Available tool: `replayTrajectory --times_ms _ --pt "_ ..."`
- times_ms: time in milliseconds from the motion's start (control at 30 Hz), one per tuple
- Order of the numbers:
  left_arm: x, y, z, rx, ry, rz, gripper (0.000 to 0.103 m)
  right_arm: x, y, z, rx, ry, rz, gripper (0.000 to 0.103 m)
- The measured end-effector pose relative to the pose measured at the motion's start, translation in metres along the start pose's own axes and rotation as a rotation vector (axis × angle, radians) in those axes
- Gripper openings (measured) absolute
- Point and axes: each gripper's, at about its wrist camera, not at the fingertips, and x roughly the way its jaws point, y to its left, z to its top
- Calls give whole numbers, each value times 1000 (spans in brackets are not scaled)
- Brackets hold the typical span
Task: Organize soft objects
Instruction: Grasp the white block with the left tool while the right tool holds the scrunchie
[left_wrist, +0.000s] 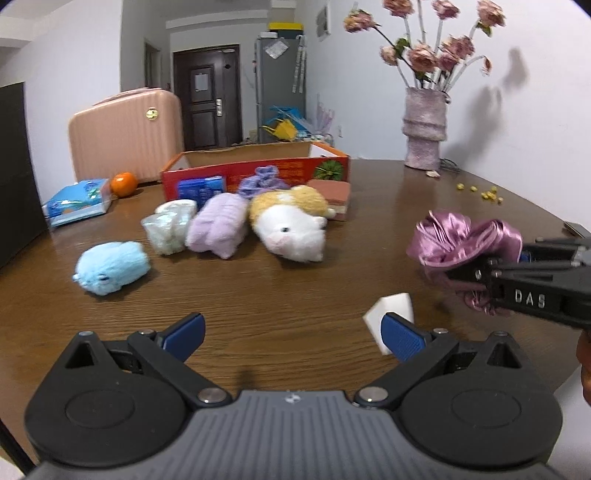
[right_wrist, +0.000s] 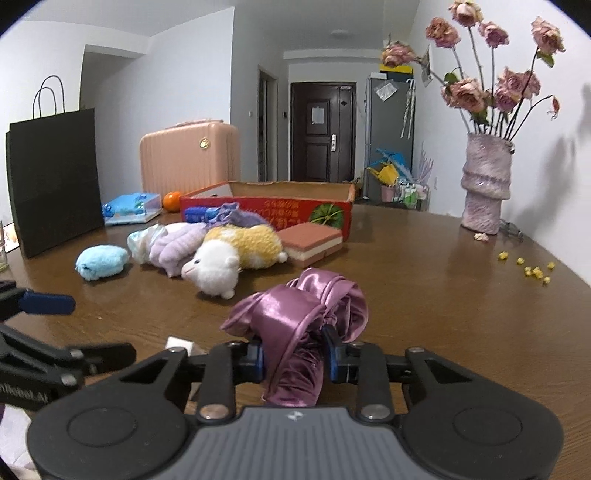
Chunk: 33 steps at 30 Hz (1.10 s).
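Satin cloth (right_wrist: 299, 317) is pinched in the right gripper (right_wrist: 293, 360), bunched up just off the table (right_wrist: 424, 295), probably headed for the red box (right_wrist: 273, 210). Left gripper (left_wrist: 291, 334) is spread wide and empty, likely lining up on the plush pile (left_wrist: 291, 225).

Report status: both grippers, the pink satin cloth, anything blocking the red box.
Right gripper shut on pink satin cloth. Left gripper open, empty. Plush toys and sponge block crowd front of red box.
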Motion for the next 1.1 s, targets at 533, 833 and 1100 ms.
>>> replayTrajectory --times_ms 533,833,1100 --pt "29 -42 8 45 62 -35 99 -5 -22 2 -22 -8 -1 29" --pt "44 -44 10 30 99 -28 70 4 -25 1 -18 7 17 29" --pt "48 -42 8 29 116 -96 32 8 -25 2 -17 15 26 29"
